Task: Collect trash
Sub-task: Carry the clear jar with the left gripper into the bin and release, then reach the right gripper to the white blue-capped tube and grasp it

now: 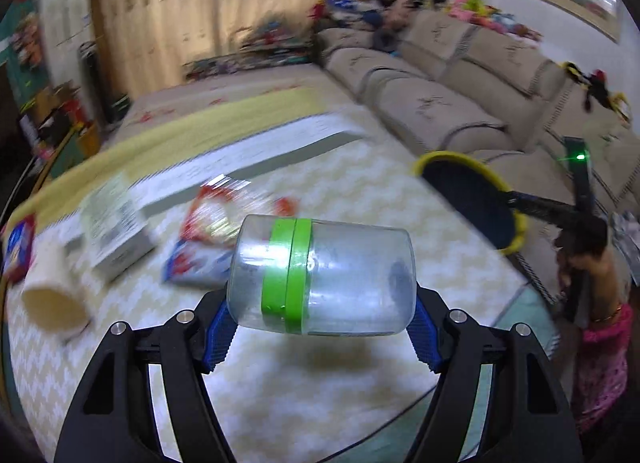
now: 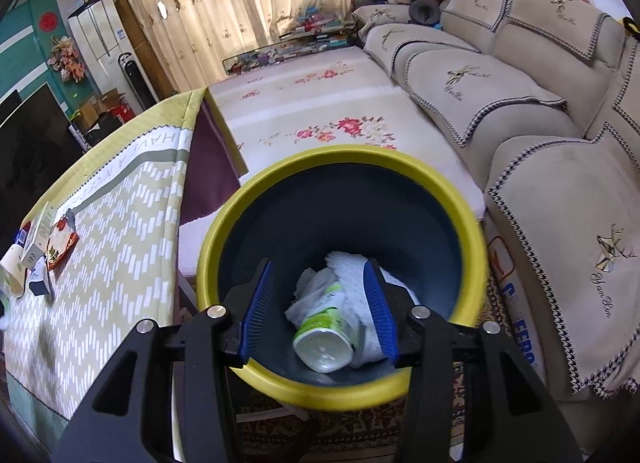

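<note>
A table [image 1: 320, 403] covered in a pale green and white zigzag cloth serves as the landmark. Beyond its far side runs a long beige sofa [image 2: 540, 111]. Just off the table's right edge hangs a dark blue bin [image 2: 304, 223] with a yellow rim, gripped at its near rim by the right gripper [image 2: 318, 317], whose blue pads sit at a middling width on that rim. Inside the bin lie crumpled white tissues [image 2: 316, 283] and a white and green bottle [image 2: 324, 339]. Above the table's near part, the left gripper [image 1: 320, 331] clamps a clear plastic jar [image 1: 320, 279] with a green band, held sideways between fairly wide-set jaws. On the table's left part lie a white box [image 1: 116, 231], a red and white wrapper [image 1: 224, 219], and a cream paper cup [image 1: 52, 295] on its side.
</note>
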Demonstrator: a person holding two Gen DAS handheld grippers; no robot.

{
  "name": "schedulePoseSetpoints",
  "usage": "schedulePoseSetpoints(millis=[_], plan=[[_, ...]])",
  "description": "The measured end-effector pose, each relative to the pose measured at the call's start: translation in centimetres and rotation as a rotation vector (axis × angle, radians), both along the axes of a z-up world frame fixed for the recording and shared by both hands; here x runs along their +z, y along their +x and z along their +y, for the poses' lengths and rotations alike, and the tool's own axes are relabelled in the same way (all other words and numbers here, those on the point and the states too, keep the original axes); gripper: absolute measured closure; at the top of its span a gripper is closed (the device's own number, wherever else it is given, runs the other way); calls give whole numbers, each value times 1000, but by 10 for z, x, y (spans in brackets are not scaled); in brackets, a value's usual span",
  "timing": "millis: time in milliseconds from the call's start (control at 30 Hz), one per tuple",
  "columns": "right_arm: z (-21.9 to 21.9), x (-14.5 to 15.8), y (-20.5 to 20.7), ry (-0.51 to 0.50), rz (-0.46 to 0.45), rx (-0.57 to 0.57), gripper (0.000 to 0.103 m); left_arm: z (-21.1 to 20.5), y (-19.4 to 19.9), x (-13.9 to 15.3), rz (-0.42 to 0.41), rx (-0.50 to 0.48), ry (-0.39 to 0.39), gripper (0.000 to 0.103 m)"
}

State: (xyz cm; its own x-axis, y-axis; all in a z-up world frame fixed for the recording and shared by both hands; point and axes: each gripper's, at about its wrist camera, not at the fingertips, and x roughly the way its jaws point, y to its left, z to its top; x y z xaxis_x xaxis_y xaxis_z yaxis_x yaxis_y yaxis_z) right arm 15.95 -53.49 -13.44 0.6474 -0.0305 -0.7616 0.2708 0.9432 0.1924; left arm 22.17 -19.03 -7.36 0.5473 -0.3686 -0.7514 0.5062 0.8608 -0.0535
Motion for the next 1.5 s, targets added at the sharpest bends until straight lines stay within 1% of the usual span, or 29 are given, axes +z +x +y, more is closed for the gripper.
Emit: schedulePoseSetpoints(millis=[167, 333, 400, 500, 600, 733, 800, 833, 867, 967, 1033, 1100, 1133, 1233, 1333, 1400, 1467, 1500], plan=[[-18, 9, -27, -16, -30, -49, 58, -64, 6, 8, 6, -124, -21, 32], [-39, 14, -50, -21, -44, -97, 55, -138, 24, -2, 63, -227, -32, 32], [-48, 13, -59, -13, -46, -117, 55, -166, 33, -8, 77, -251, -17, 32], [-58, 9, -68, -7, -40, -141, 55, -203, 41, -19, 92, -282, 11, 32], [-65, 5, -73, 1, -31, -159, 55, -243, 53, -36, 125, -306, 37, 32], [-71, -1, -78, 12, -21, -175, 55, -273, 66, -56, 143, -307, 62, 32], [-71, -3, -79, 15, -16, -178, 54, -281, 70, -61, 136, -304, 64, 28], [-71, -4, -80, 17, -14, -179, 54, -282, 73, -61, 126, -294, 65, 22], [-71, -5, -80, 19, -12, -179, 54, -282, 75, -59, 113, -284, 62, 18], [-68, -6, -79, 24, -13, -174, 54, -274, 78, -48, 92, -261, 40, 18], [-65, -6, -78, 27, -15, -165, 54, -258, 71, -32, 60, -247, 20, 17], [-60, -5, -76, 31, -17, -151, 53, -235, 61, -17, 30, -230, -1, 14], [-57, -5, -74, 31, -16, -142, 53, -220, 53, -6, 12, -219, -20, 11], [-47, -4, -69, 30, -18, -112, 53, -179, 29, 15, -26, -194, -51, 10], [-33, -1, -61, 24, -22, -75, 53, -128, 5, 30, -59, -151, -73, 7], [-19, 4, -54, 16, -25, -41, 52, -88, -9, 38, -80, -92, -96, 6], [-4, 8, -47, 9, -25, -10, 52, -57, -20, 39, -98, -43, -105, 5], [3, 10, -43, 5, -26, 8, 52, -34, -27, 40, -114, -2, -104, 5]])
